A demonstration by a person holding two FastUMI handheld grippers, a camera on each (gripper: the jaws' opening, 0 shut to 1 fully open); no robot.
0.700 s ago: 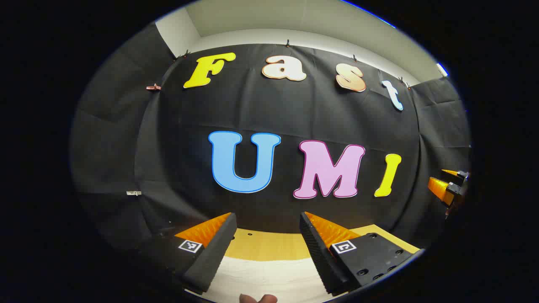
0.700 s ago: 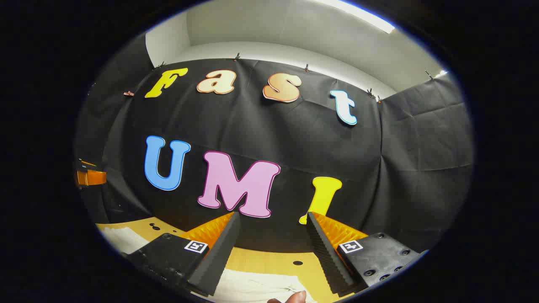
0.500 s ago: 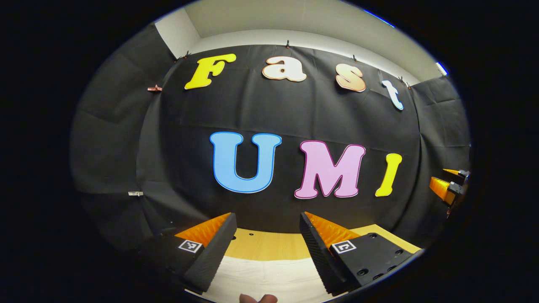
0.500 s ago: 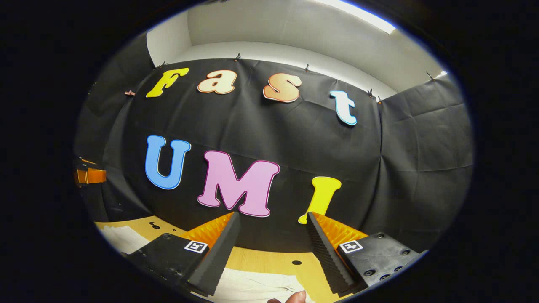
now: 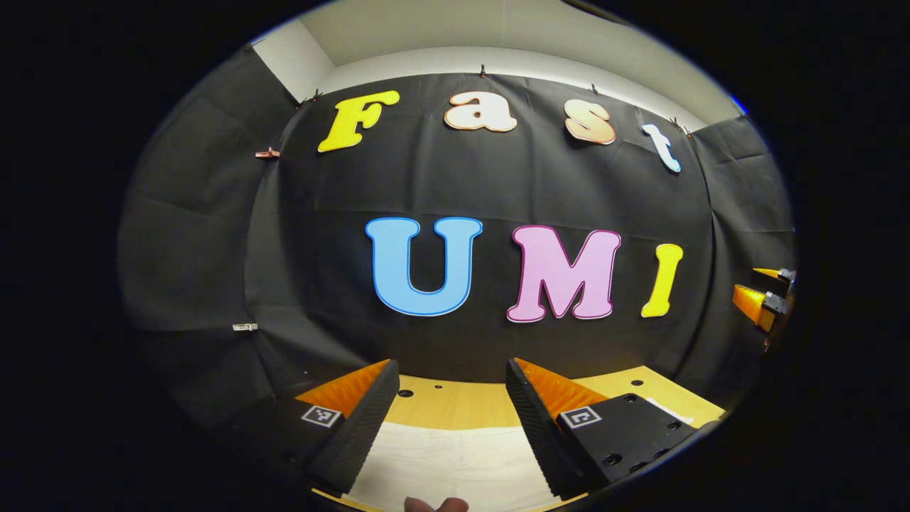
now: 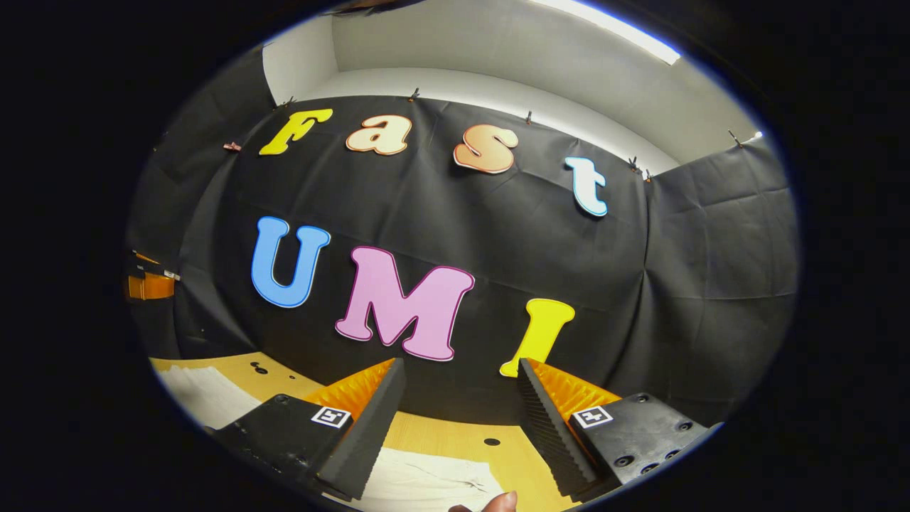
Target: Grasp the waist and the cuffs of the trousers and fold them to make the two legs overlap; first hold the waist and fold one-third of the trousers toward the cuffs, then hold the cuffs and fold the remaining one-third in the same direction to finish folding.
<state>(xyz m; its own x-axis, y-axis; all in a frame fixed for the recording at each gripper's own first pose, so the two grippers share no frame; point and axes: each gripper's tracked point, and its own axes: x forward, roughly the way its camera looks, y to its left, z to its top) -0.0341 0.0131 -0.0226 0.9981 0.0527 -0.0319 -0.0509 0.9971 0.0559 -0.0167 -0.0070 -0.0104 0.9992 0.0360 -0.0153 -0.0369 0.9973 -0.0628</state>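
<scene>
- Counter (image 5: 455, 405): wooden, spans the 6 o'clock band of both views.
- Trousers (image 5: 455, 462): pale cloth lying flat on the counter under both grippers. Judged light, limp and prone to slipping; grip the thicker waistband hem and the cuff edges.
- Left gripper (image 5: 448, 412): jaws released, holding nothing.
- Right gripper (image 6: 458, 416): jaws likewise released above the cloth.

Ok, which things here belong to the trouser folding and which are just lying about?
Job:
white fabric trousers
left gripper, open
right gripper, open

Just there:
yellow wooden table
black cloth wall
metal clips pinning the cloth
</scene>
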